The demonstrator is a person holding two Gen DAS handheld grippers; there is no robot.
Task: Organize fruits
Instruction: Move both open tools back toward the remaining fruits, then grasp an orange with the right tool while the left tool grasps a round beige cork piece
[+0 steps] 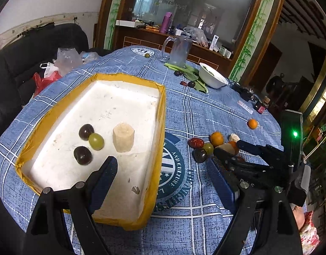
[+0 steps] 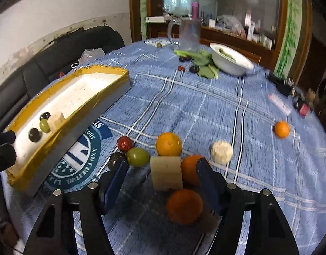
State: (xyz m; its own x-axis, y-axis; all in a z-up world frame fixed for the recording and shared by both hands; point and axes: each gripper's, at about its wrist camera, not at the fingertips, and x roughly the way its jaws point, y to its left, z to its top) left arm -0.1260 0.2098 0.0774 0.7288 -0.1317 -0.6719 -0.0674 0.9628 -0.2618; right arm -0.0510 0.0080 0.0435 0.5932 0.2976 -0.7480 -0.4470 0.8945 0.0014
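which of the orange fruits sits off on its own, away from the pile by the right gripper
The small orange fruit far right on the tablecloth, beyond the pale round chunk. The other three crowd around the pale block by the right gripper.

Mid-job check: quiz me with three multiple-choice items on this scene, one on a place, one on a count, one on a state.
1. Where is the green grape that lies between two dark grapes?
A. in the tray
B. in the white bowl
C. beside the glass jug

2. How many pieces of fruit lie in the tray?
A. two
B. four
C. six

3. How do the jaws of the right hand-held gripper stand?
A. shut on an orange
B. open around a pale block
C. shut, empty

Key: 1 A, it lies on the tray's white floor. 2 B, three grapes plus one pale chunk. 3 B, the pale block stands between them, gaps showing.
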